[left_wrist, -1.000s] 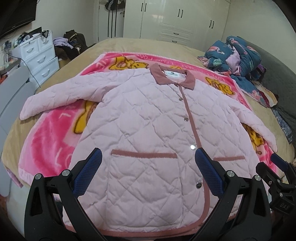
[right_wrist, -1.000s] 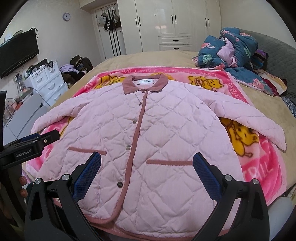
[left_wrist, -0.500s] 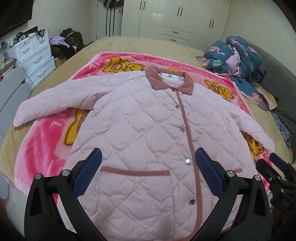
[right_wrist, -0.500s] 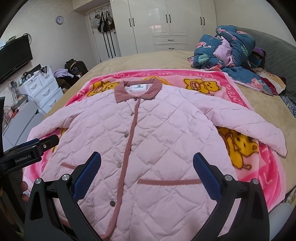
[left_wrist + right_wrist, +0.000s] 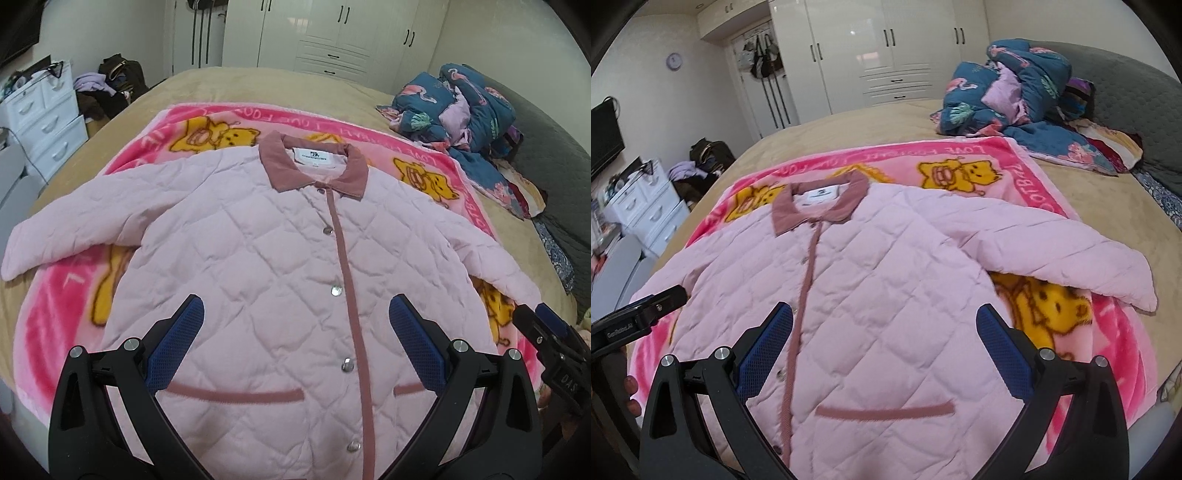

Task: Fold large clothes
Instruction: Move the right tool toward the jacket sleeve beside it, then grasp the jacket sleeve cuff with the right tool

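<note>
Pink quilted jacket (image 5: 258, 266) flat on blanket (image 5: 55, 325); both grippers' fingers spread

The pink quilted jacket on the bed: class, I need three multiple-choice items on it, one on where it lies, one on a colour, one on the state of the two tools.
1. Where does the pink quilted jacket lie?
A. on the bear-print blanket
B. on the white drawer unit
C. on the heap of blue bedding

2. What colour is the jacket's collar?
A. white
B. dusty rose
C. navy

3. How do the left tool and right tool stand?
A. both shut on the jacket
B. both open, holding nothing
C. one clamped on a sleeve

Answers:
1. A, since the pink blanket shows around the jacket on all visible sides.
2. B, as the collar is darker than the body and matches the placket and pocket trims.
3. B, as each pair of blue pads stands wide apart over the jacket front.
</note>
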Demonstrator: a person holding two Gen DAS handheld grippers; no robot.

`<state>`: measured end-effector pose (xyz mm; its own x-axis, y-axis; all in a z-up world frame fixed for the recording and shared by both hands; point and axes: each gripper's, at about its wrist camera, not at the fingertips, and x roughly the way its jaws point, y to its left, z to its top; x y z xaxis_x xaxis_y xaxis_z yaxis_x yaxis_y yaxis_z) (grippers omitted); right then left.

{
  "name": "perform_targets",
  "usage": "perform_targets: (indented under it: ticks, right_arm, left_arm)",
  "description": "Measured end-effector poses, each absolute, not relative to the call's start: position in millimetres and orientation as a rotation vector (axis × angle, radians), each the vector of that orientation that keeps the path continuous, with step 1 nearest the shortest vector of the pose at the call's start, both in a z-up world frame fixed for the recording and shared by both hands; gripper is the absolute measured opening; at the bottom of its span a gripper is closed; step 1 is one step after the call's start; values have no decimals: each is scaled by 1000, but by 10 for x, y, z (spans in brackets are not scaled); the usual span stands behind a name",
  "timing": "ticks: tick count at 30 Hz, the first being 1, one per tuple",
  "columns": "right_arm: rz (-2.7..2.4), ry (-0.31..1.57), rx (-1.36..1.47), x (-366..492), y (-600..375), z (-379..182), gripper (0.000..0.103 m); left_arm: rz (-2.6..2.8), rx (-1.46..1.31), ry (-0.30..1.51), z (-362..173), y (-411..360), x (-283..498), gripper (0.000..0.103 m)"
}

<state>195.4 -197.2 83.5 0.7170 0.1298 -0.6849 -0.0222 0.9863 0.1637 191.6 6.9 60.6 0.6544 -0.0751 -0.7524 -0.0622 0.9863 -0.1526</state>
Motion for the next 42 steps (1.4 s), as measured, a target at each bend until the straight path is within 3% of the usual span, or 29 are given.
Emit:
perform_targets:
  ticks: [20, 42]
  right_arm:
    - [-87, 786, 288, 2499, -2887, 535, 99]
    - [-398, 866, 686, 2799, -4387, -431, 99]
  left_arm:
    - [-4, -170, 904, 439, -143, 2777, 94]
    - [-8, -39, 987, -59, -675, 3378, 94]
